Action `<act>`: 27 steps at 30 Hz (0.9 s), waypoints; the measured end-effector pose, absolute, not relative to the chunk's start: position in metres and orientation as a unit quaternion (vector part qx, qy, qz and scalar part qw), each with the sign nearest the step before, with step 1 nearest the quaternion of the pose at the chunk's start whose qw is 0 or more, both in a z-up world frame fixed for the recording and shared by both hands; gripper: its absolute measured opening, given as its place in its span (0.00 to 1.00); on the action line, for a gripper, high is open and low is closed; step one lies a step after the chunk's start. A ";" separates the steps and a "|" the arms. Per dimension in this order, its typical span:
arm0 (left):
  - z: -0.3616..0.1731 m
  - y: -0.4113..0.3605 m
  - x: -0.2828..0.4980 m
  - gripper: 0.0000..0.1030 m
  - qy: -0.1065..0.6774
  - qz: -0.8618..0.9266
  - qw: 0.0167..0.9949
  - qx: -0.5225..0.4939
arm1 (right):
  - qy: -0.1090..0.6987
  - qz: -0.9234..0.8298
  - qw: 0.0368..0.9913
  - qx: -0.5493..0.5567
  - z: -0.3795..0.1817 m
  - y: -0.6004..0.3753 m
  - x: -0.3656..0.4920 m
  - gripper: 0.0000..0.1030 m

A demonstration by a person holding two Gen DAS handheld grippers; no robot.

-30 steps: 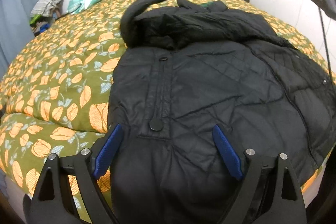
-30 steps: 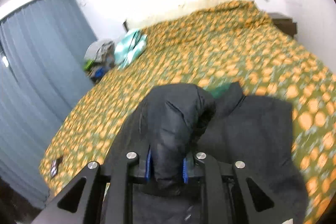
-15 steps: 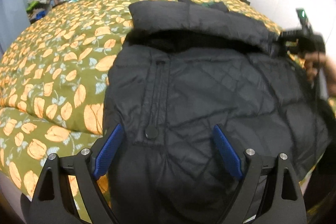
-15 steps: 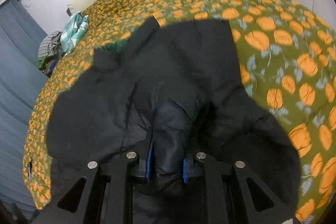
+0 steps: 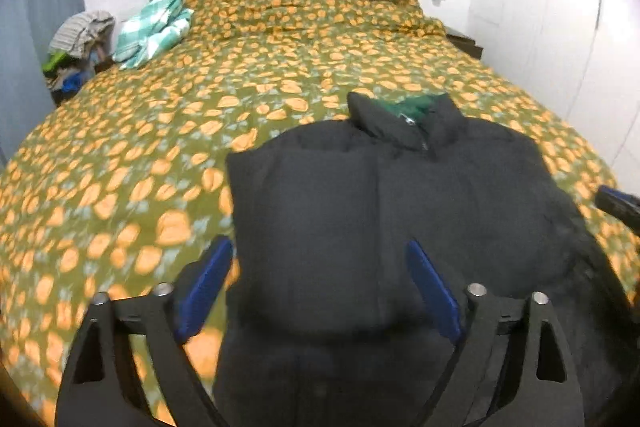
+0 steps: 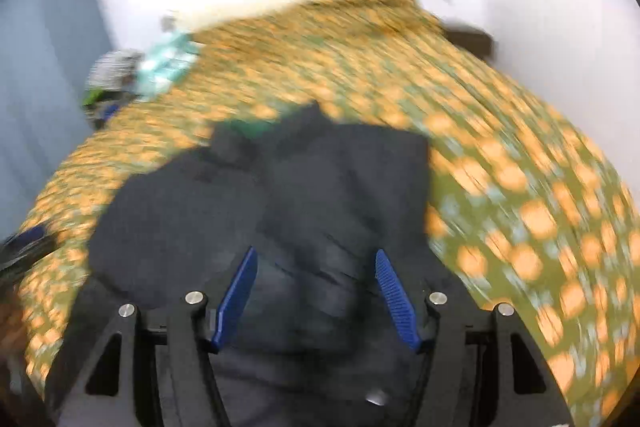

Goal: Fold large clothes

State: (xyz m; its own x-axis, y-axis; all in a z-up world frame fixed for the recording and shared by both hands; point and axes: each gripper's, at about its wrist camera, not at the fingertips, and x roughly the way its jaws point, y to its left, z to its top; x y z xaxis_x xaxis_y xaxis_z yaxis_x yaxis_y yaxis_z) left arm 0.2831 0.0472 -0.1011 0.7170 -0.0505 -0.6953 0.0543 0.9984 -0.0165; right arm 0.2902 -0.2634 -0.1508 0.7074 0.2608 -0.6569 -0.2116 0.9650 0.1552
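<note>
Right wrist view: the right gripper (image 6: pixel 316 297), pinching the sleeve half a second ago, now gapes empty above the jacket (image 6: pixel 320 195). Left gripper (image 5: pixel 320 287) stays spread over it at lower centre. Sleeve fold looks done.

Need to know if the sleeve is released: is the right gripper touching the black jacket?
Cannot tell. The right gripper has its jaws open above the black jacket in the right wrist view, but blur hides any gap.

A bed (image 5: pixel 280 75) with an orange-leaf cover carries a black jacket (image 5: pixel 380 195) ahead of the fingers; a green-checked cloth (image 5: pixel 154 29) lies far beyond, leftward.
</note>
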 end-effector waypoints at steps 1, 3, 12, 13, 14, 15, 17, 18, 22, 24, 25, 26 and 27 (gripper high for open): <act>-0.107 0.046 0.293 0.77 0.385 -0.028 0.923 0.002 | 0.365 0.147 0.919 0.029 -0.152 -0.254 0.295 0.61; -0.132 0.044 0.313 0.76 0.419 -0.024 0.908 -0.004 | 0.387 0.166 0.907 0.028 -0.168 -0.241 0.310 0.61; -0.175 0.043 0.330 0.79 0.487 -0.030 0.873 -0.002 | 0.465 0.163 0.868 0.064 -0.243 -0.249 0.335 0.54; -0.165 0.041 0.330 0.77 0.489 -0.031 0.872 0.001 | 0.465 0.162 0.868 0.059 -0.243 -0.249 0.335 0.54; -0.158 0.042 0.330 0.77 0.483 -0.035 0.875 -0.004 | 0.465 0.162 0.869 0.056 -0.244 -0.249 0.334 0.54; -0.147 0.045 0.330 0.78 0.471 -0.041 0.881 -0.017 | 0.464 0.163 0.869 0.055 -0.243 -0.248 0.330 0.54; -0.137 0.052 0.341 0.82 0.459 -0.037 0.886 -0.044 | 0.463 0.164 0.869 0.058 -0.245 -0.250 0.328 0.54; -0.134 0.057 0.348 0.82 0.456 -0.031 0.887 -0.059 | 0.464 0.164 0.869 0.059 -0.246 -0.250 0.329 0.54; -0.158 0.074 0.388 0.85 0.481 0.008 0.871 -0.100 | 0.461 0.164 0.870 0.062 -0.248 -0.249 0.332 0.54; -0.183 0.080 0.400 0.90 0.500 0.015 0.858 -0.116 | 0.460 0.167 0.870 0.062 -0.248 -0.248 0.332 0.54; -0.189 0.080 0.401 0.93 0.502 0.019 0.857 -0.116 | 0.460 0.168 0.870 0.062 -0.249 -0.248 0.332 0.54; -0.193 0.080 0.401 0.94 0.502 0.020 0.857 -0.114 | 0.460 0.170 0.870 0.063 -0.249 -0.250 0.331 0.54; -0.194 0.081 0.401 0.94 0.502 0.020 0.857 -0.115 | 0.460 0.170 0.869 0.064 -0.250 -0.251 0.331 0.54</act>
State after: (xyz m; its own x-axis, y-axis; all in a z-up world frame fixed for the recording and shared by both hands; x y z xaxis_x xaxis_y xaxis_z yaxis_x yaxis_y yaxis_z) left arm 0.4009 0.0808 -0.1936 0.4950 -0.0807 -0.8651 -0.1497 0.9729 -0.1764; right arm 0.3306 -0.2505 -0.2498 0.5195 0.3541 -0.7777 -0.2372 0.9341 0.2669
